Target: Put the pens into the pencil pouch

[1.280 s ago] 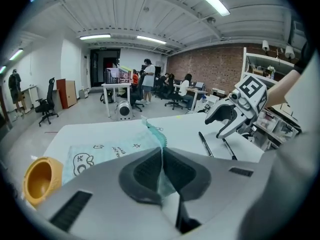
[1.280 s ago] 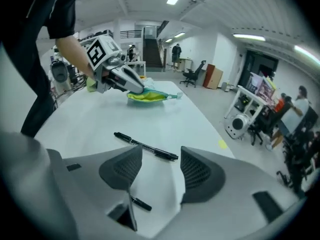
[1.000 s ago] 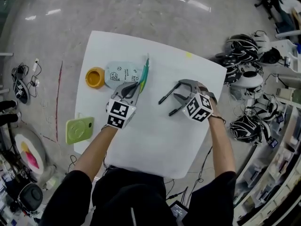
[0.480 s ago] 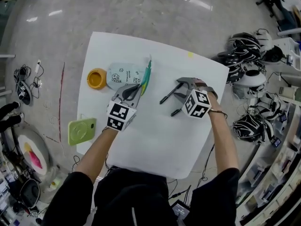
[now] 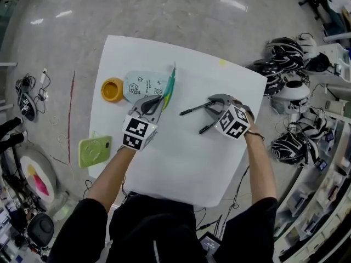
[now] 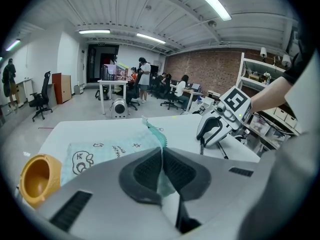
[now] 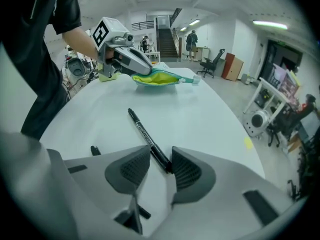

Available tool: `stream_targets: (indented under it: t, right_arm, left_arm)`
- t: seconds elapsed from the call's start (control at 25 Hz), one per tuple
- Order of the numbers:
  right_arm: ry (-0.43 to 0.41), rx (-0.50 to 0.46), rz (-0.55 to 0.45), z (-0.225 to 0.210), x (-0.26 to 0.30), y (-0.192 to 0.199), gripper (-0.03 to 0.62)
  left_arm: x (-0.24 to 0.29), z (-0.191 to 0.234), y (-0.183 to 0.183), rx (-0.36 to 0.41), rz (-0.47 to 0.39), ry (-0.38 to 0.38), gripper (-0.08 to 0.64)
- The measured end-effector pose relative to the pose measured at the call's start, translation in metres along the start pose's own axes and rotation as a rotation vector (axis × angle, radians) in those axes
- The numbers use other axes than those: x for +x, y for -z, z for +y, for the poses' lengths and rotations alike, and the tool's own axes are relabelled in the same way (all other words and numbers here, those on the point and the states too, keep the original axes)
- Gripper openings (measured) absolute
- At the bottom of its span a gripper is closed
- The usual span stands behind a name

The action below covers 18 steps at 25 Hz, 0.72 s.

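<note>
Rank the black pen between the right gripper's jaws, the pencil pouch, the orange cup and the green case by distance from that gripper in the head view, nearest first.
The right gripper has just been closing its jaws.
1. Black pen: between those jaws.
2. Pencil pouch: to the left.
3. Orange cup: left of the pouch.
4. Green case: far left, nearer the person.

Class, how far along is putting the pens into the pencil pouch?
Done: the left gripper pinches the pouch by its edge. In hand: the right gripper, jaws just closing, straddles one black pen, not yet clamped. Left: that pen and the second pen on the table, neither inside.
</note>
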State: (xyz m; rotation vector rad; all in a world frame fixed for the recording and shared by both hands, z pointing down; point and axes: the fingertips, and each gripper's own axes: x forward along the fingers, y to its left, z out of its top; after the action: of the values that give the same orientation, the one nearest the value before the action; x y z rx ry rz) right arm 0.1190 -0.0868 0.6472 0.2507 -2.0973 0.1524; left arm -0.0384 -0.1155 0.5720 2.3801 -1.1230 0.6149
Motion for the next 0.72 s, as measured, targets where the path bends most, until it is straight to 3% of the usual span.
stream_targets:
  t: [0.28,0.72]
  right_arm:
    - [0.024,0.076,0.0,0.003,-0.012,0.021,0.129]
    - [0.087,0.173,-0.015,-0.001,-0.022,0.041,0.172]
  left_arm:
    - [-0.001,0.0,-0.004,0.003,-0.013,0.003,0.029]
    - [-0.002,-0.001,-0.001,-0.011,-0.006,0.01,0.03]
